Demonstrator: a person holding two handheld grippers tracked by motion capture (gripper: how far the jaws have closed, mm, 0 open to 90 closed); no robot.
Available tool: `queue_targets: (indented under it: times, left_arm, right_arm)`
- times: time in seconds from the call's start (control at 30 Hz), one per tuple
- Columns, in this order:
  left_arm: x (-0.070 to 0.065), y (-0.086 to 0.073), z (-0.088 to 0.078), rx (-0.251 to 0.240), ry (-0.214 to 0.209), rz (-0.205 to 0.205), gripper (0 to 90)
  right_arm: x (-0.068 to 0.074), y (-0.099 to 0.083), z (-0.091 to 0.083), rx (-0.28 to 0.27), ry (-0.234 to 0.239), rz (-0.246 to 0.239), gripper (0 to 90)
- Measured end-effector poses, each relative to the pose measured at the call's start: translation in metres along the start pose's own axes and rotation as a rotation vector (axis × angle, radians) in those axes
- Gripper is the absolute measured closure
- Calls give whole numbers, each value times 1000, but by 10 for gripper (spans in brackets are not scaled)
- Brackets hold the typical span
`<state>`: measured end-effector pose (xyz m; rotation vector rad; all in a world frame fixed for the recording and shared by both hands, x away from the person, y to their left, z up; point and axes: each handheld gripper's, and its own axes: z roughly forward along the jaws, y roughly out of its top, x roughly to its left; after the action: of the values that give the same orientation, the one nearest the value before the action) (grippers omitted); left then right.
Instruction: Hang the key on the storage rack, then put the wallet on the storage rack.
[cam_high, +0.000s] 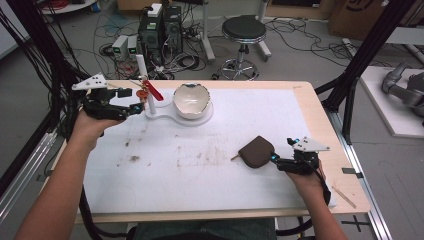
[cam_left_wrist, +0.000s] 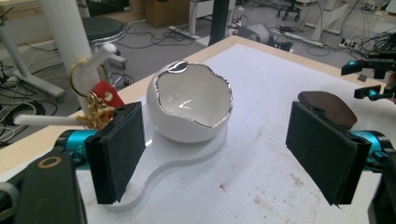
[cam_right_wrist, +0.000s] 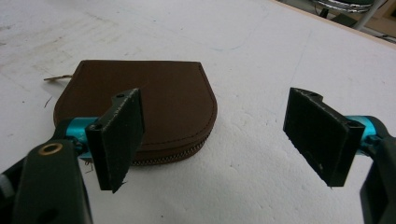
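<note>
Both tongs spread wide, nothing pinched yet.

Brown pouch (cam_right_wrist: 149, 107) lies flat on the worktop just ahead of the right tongs (cam_right_wrist: 212, 135): soft, light, likely best pinched at its zipped edge. Ahead of the left tongs (cam_left_wrist: 224, 154), the bowl (cam_left_wrist: 191, 105) looks fragile and slippery.

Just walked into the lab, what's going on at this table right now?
A person holds a gripper in each hand over a white-topped table. The left gripper, jaws open, is beside a white stand hung with a red-tagged keychain, next to an eggshell-shaped bowl. The right gripper, jaws open, sits at a closed brown zip pouch. Neither holds anything.
</note>
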<state>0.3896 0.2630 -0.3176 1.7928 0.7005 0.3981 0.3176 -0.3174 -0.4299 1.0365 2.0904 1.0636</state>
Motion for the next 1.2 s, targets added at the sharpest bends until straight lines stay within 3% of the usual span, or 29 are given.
queue_targets:
  times: [0.4, 0.63, 0.87, 1.2]
  left_arm:
    - [-19, -33, 7, 18, -36, -21, 180]
    - [-18, -58, 13, 33, -21, -50, 171]
    - [-19, -71, 18, 43, -24, -73, 169]
    - [-25, -79, 24, 73, -42, -68, 169]
  right_arm:
    - [-2, -1, 0, 1, 2, 4, 206]
    - [-3, -4, -3, 1, -3, 6, 206]
    - [-4, -7, -8, 4, -8, 5, 206]
    - [-5, -7, -9, 1, -12, 6, 206]
